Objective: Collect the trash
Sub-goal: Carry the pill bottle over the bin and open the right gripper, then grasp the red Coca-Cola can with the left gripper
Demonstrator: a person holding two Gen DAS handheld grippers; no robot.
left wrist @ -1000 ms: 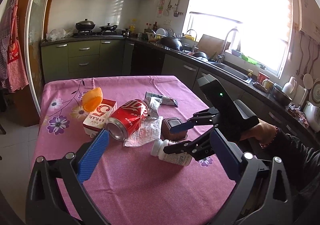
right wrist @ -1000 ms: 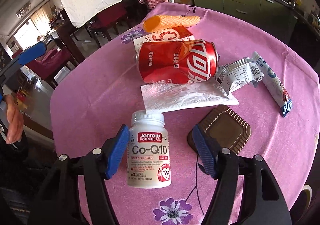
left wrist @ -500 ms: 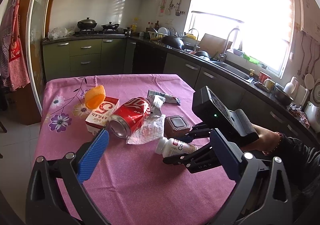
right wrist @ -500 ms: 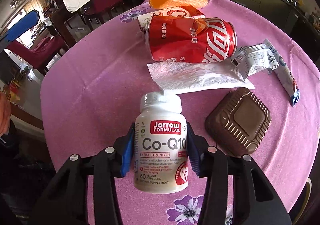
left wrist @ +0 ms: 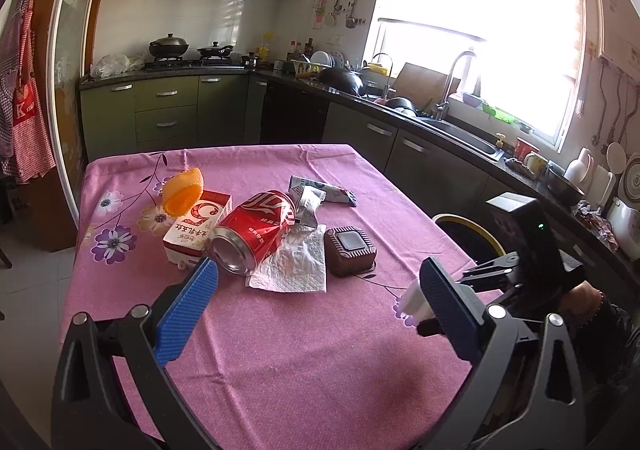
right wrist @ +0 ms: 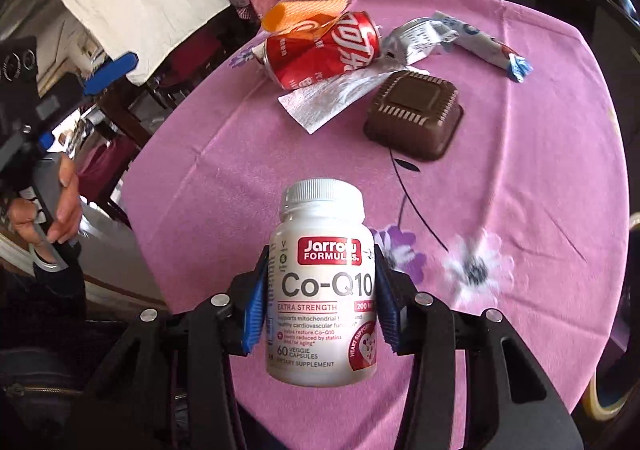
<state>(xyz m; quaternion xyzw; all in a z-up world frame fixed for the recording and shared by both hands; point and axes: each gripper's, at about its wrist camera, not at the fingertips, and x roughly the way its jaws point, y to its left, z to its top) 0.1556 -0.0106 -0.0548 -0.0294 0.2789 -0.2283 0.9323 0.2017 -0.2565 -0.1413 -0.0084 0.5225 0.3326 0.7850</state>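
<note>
Bottle between right jaws

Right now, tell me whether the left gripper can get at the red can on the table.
Probably yes. The left gripper is open and holds nothing, and the red can lies on its side just ahead, its open end facing the fingers. Only bare tablecloth lies between; the carton and napkin flank it closely.
</note>
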